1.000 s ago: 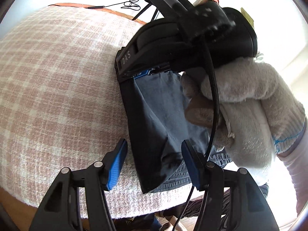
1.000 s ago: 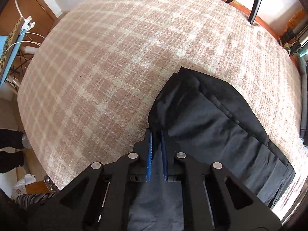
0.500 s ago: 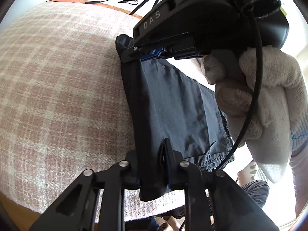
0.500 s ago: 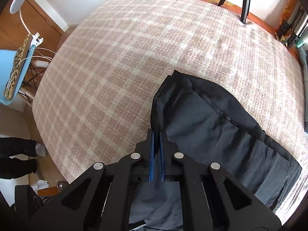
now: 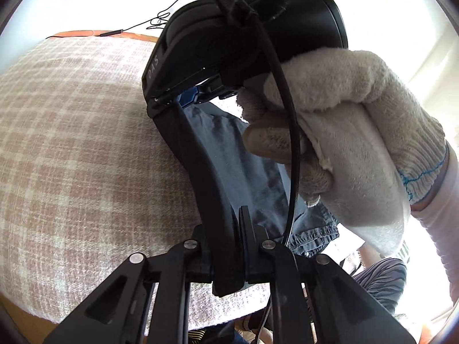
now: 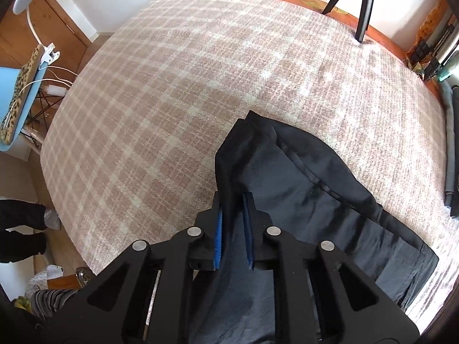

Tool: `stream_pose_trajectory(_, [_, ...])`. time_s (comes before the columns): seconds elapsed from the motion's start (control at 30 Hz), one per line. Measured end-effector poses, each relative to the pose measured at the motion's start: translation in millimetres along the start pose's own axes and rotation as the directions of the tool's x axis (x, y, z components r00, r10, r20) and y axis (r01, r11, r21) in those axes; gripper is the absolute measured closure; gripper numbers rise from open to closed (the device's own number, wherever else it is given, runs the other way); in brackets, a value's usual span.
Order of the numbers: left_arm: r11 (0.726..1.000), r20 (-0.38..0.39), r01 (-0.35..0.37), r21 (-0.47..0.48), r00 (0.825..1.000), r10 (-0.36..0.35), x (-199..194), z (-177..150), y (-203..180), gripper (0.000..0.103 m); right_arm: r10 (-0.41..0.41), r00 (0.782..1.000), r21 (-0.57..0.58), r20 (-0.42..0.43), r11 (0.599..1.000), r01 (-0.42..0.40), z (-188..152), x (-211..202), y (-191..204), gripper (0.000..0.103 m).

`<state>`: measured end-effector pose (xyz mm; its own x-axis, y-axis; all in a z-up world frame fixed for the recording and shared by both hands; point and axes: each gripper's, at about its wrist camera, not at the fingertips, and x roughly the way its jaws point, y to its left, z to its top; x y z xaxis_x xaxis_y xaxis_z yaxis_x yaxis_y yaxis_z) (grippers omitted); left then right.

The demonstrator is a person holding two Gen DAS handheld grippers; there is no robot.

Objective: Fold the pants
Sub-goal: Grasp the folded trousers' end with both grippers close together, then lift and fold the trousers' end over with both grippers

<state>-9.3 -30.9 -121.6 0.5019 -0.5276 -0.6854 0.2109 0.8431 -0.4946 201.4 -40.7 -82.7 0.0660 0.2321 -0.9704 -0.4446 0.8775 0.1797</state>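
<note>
- one pair of dark pants (image 6: 309, 189) on the plaid bed (image 6: 200, 86)
- two claws: left claw (image 5: 231, 238) and right claw (image 6: 233, 229), each clenched on the pants' edge

Right gripper (image 5: 188, 99) housing reads "DAS", possibly partly hidden.

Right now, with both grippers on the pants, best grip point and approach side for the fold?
Grip the thick folded edge of the pants, which both grippers already pinch: the left gripper near one end, its fingers closing on it, and the right gripper at the other. Come from above on the blanket side, where that raised edge is exposed.
</note>
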Motion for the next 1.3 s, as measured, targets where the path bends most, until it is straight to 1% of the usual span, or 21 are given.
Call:
stream_pose_trajectory(0.07, [1.0, 0.002, 0.002, 0.012, 1.0, -0.002, 1, 0, -6, 0.093, 0.011, 0.999, 0.02, 0.031, 1.0, -0.012, -3, -10, -7, 0.096])
stream_pose_trajectory(0.23, [0.998, 0.014, 0.019, 0.068, 1.0, -0.02, 3, 5, -30, 0.093, 0.026, 0.993, 0.079, 0.113, 0.996, -0.035, -14, -41, -30, 0.097])
stream_pose_trajectory(0.43, [0.991, 0.019, 0.064, 0.121, 0.998, -0.067, 9, 14, -61, 0.093, 0.014, 0.978, 0.176, 0.21, 0.983, -0.052, -37, -81, -76, 0.098])
stream_pose_trajectory(0.6, [0.98, 0.002, 0.099, 0.174, 0.995, -0.101, 19, 17, -86, 0.093, -0.019, 0.965, 0.254, 0.261, 0.966, -0.049, -64, -102, -121, 0.098])
stream_pose_trajectory(0.77, [0.967, -0.041, 0.141, 0.21, 0.99, -0.135, 41, 21, -115, 0.093, -0.056, 0.957, 0.325, 0.286, 0.945, -0.041, -91, -113, -165, 0.098])
stream_pose_trajectory(0.97, [0.952, -0.101, 0.182, 0.246, 0.982, -0.161, 73, 20, -144, 0.093, -0.083, 0.954, 0.412, 0.288, 0.91, -0.045, -126, -114, -213, 0.098])
stream_pose_trajectory(1.07, [0.945, -0.125, 0.186, 0.269, 0.98, -0.157, 86, 23, -155, 0.093, -0.099, 0.954, 0.434, 0.282, 0.9, -0.035, -140, -111, -230, 0.098])
stream_pose_trajectory(1.1, [0.943, -0.133, 0.187, 0.276, 0.979, -0.155, 93, 14, -157, 0.093, -0.101, 0.954, 0.441, 0.281, 0.897, -0.035, -144, -109, -235, 0.098])
stream_pose_trajectory(1.3, [0.934, -0.179, 0.183, 0.307, 0.975, -0.132, 118, 11, -180, 0.093, -0.086, 0.957, 0.477, 0.277, 0.877, -0.06, -162, -98, -264, 0.098])
